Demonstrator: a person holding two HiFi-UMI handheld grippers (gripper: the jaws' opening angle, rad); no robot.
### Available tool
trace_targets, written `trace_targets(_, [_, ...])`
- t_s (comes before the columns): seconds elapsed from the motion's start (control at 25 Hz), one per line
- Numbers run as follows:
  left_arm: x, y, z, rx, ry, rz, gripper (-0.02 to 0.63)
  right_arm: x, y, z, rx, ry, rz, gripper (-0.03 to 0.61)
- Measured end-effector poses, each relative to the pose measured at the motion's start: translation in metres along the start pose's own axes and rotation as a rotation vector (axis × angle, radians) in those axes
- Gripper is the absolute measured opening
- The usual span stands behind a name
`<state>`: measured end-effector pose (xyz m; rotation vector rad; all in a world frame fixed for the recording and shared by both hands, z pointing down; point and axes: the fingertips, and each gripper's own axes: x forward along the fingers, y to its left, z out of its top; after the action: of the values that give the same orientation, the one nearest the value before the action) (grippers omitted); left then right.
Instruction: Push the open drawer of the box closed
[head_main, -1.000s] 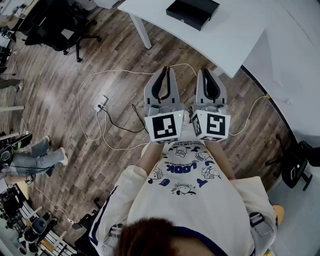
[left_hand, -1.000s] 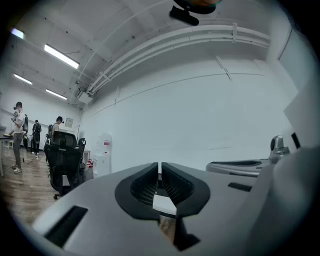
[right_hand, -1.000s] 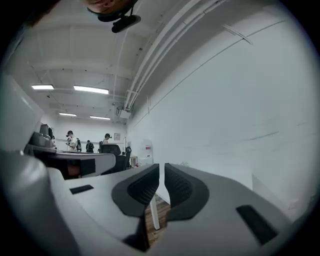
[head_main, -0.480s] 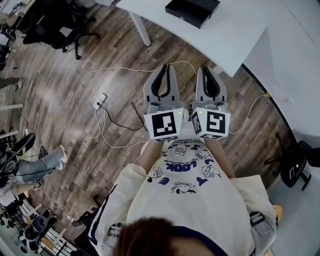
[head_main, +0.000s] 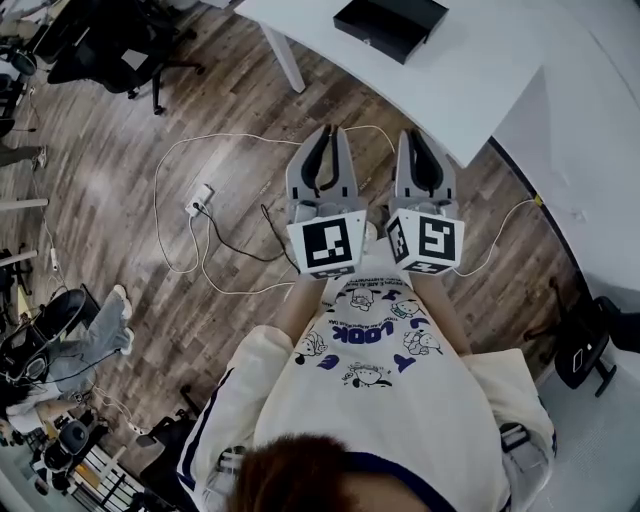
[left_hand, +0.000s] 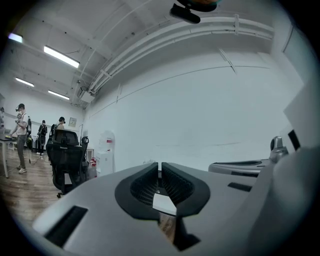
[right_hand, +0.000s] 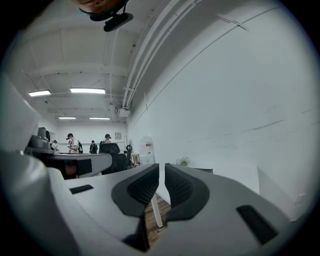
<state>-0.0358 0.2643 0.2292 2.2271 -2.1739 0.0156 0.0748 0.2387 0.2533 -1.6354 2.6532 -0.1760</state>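
Note:
A flat black box (head_main: 390, 25) lies on the white table (head_main: 470, 80) at the top of the head view; from here I cannot tell how far its drawer stands out. Both grippers are held side by side in front of my chest, over the wooden floor and short of the table's near edge. My left gripper (head_main: 327, 136) is shut with nothing in it, its fingertips meeting in the left gripper view (left_hand: 160, 167). To its right, my right gripper (head_main: 418, 138) has its jaws together and empty too (right_hand: 162, 170). Neither touches the box.
A power strip (head_main: 203, 203) and white cables lie on the floor to the left of the grippers. A black office chair (head_main: 120, 50) stands at the upper left. A table leg (head_main: 283, 60) drops near the left gripper. A second white surface (head_main: 590, 150) curves along the right.
Both grippers have edged a little forward toward the table, still side by side and shut. A person at the left edge of the floor has shifted.

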Motion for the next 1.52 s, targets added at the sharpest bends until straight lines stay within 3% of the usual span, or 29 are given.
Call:
trace_targets(0.84, [0.051, -0.007, -0.02, -0.018, 0.051, 0.064, 0.031, 0.047, -0.029, -0.023, 0.036, 0.085, 0.077, 0.051])
trace_targets(1.52, [0.161, 0.03, -0.029, -0.008, 0.095, 0.015, 0.031, 0.153, -0.047, -0.023, 0.046, 0.1, 0.02, 0.051])
